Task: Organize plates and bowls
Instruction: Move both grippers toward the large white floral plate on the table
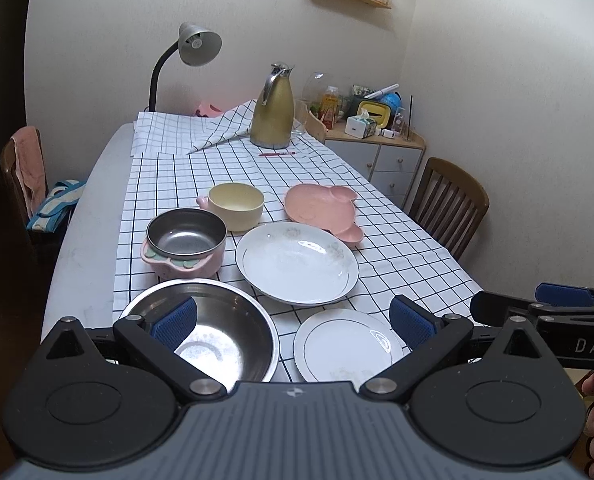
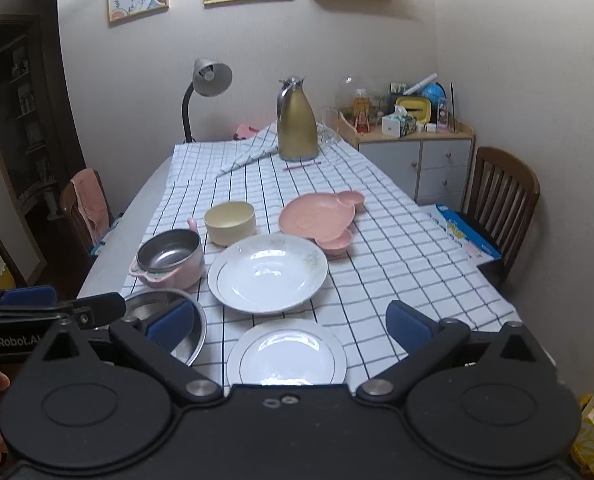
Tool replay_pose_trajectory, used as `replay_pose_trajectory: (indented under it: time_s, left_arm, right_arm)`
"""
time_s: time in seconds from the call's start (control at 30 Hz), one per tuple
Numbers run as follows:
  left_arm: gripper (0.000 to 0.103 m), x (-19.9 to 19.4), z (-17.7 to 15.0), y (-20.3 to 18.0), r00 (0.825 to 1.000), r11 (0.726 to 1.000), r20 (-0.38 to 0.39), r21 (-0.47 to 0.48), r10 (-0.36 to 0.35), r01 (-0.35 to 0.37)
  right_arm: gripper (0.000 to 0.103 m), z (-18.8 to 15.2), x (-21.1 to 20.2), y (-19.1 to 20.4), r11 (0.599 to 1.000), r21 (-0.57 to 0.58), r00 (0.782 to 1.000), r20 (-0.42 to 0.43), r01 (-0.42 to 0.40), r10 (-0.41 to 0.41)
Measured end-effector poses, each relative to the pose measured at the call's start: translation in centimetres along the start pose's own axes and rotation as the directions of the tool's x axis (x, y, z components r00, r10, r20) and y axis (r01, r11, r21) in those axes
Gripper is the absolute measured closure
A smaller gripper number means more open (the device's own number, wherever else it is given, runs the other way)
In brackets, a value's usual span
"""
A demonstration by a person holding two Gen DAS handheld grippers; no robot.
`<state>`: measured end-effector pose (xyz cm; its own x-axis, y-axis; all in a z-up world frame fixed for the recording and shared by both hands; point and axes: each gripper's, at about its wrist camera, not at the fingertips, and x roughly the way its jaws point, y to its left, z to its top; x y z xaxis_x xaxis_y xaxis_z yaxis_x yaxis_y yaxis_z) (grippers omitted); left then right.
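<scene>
Both tongs, left tongs (image 1: 293,320) and right tongs (image 2: 291,322), hang spread above the desk's (image 2: 397,248) near edge. The small white plate (image 2: 287,354) below looks glazed, slippery, breakable; I'd pinch its rim.

Grey table (image 2: 145,200) under a checked cloth (image 2: 397,248), small white plate (image 2: 285,354) sat at 6 o'clock, steel bowl (image 1: 217,328) at 7, big white plate (image 2: 267,272) in the middle, pink plate (image 2: 317,216) at 1, gold jug (image 2: 297,128) at 12.
</scene>
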<state>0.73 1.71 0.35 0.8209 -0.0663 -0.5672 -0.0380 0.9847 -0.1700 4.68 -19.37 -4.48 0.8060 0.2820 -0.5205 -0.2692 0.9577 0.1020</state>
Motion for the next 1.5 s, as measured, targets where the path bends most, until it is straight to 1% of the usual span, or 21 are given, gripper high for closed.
replay_pose_trajectory:
  time_s: [0.23,0.5,0.73,1.13,1.33,1.5]
  left_arm:
    - [0.0,0.4,-0.2,0.3,0.999,0.999,-0.052,-0.033,-0.004,0.003]
    - [0.0,0.0,-0.6,0.4,0.998,0.999,-0.065,-0.042,0.006,-0.009]
    - [0.0,-0.1,-0.7,0.4,0.997,0.999,-0.074,-0.048,0.008,-0.012]
    - [0.0,0.3,-0.6,0.0,0.998,0.997,-0.057,-0.073,0.022,-0.026]
    - [0.0,1.5,-0.4,-1.1,0.997,0.996,-0.074,-0.08,0.026,-0.032]
    - [0.0,3.1,0.0,-1.9,0.995,0.995,-0.09,-0.093,0.031,-0.039]
  right_arm:
    - [0.0,-0.5,0.3,-0.2,1.0,0.021,0.999,-0.043,-0.007,0.008]
    - [0.0,-0.8,0.7,0.1,0.999,0.028,0.996,-0.082,-0.02,0.022]
    - [0.0,-0.9,0.5,0.3,0.999,0.022,0.996,-0.08,-0.033,0.034]
    - [0.0,-0.5,1.1,-0.1,0.999,-0.003,0.996,-0.076,-0.042,0.041]
    - [0.0,-0.2,1.6,-1.1,0.999,-0.026,0.996,-0.077,-0.041,0.038]
    - [0.0,0.1,2.7,-2.7,0.998,-0.022,0.994,-0.098,-0.053,0.05]
